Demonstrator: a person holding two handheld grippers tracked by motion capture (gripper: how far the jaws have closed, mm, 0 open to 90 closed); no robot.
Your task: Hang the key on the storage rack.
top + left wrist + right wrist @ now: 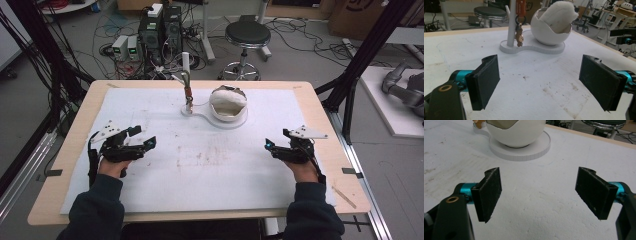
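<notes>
A white stand (pixel 199 114) lies at the back middle of the white mat (pixel 210 165). Its upright post (pixel 185 62) carries a key ring with an orange tag and a brown charm (pixel 519 35). Beside the post, a white egg-shaped bowl (pixel 227 109) holds a soft white wad (pixel 559 15). My left gripper (pixel 143 136) rests at the mat's left, open and holding nothing, and its jaws stand wide apart in the left gripper view (pixel 540 72). At the mat's right, my right gripper (pixel 276 139) is also open and holding nothing, and faces the bowl (pixel 516 135) in the right gripper view (pixel 539 185).
The mat covers a wooden table (pixel 320 107) and shows faint brown stains in its middle. Behind the table are a black stool (pixel 246 35), computer cases (pixel 161 30) and loose cables on the floor. Black frame posts (pixel 367 50) stand at both sides.
</notes>
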